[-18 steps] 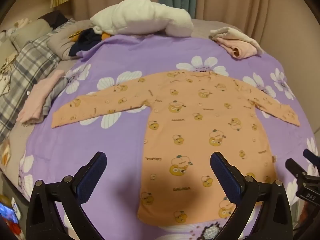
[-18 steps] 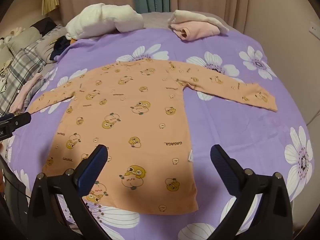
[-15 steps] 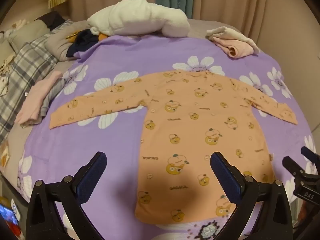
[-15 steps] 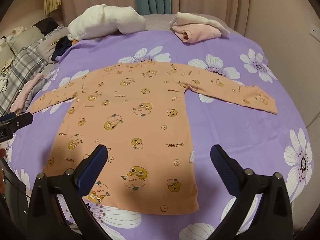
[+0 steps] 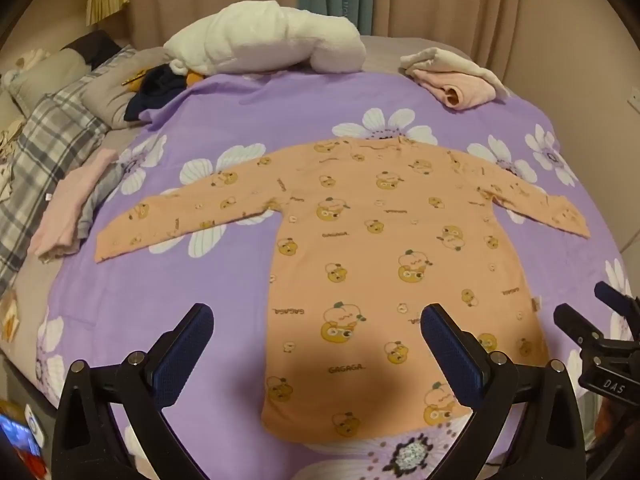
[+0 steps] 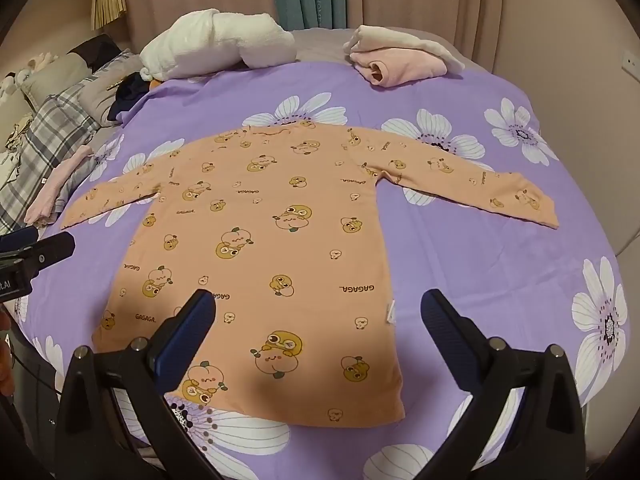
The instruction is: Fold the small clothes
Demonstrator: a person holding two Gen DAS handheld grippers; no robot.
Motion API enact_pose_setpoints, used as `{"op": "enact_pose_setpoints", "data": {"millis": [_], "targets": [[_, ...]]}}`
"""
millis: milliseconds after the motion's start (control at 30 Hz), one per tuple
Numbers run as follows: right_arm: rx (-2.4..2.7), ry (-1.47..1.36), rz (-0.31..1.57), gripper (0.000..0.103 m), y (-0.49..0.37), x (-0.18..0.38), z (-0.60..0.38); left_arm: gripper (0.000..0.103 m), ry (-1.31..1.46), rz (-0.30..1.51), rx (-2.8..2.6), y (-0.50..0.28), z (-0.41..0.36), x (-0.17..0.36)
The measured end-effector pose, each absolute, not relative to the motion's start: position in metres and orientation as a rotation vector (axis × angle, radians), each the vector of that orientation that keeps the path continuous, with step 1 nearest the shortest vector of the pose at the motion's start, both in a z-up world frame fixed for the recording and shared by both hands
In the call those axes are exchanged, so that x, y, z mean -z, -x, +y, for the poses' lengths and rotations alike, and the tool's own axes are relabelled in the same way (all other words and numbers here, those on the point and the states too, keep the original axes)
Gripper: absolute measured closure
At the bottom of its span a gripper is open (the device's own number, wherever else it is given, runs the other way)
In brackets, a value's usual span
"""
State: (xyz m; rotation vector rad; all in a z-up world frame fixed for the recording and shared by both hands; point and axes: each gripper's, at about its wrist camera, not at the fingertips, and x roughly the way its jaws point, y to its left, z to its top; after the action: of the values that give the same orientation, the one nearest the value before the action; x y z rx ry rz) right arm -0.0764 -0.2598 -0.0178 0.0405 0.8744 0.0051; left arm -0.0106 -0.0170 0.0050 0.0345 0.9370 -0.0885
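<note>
**Orange top spread flat, both my grippers open above its hem**

At the far left, a plaid blanket (image 5: 36, 168) lay along the bed's edge, with a pink garment (image 5: 70, 208) beside it on the purple flowered sheet (image 5: 160, 288). My left gripper (image 5: 316, 350) hung over the near end of the sheet, jaws spread wide and holding nothing. Between its blue pads (image 5: 182, 354) I saw the orange long-sleeved top (image 5: 384, 248), lying flat with both sleeves stretched out sideways and its hem toward me. Behind it sat a white bundle (image 5: 268, 40), and further right a folded pink-and-cream pile (image 5: 456, 76). My right gripper (image 6: 320, 340) hovered likewise over the hem's right part, jaws wide apart, empty, not touching the top (image 6: 272, 232). Its right sleeve (image 6: 480, 184) reached out across the sheet (image 6: 500, 272).
</note>
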Motion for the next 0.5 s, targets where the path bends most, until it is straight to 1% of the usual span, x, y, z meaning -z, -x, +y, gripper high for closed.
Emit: {"op": "enact_pose_setpoints", "data": {"millis": [500], "targets": [[-0.009,-0.047,0.871,0.0,0.0757,0.0155,-0.2572,0.001,-0.041,0.935,0.086,0.0107,-0.0189,-0.0055]]}}
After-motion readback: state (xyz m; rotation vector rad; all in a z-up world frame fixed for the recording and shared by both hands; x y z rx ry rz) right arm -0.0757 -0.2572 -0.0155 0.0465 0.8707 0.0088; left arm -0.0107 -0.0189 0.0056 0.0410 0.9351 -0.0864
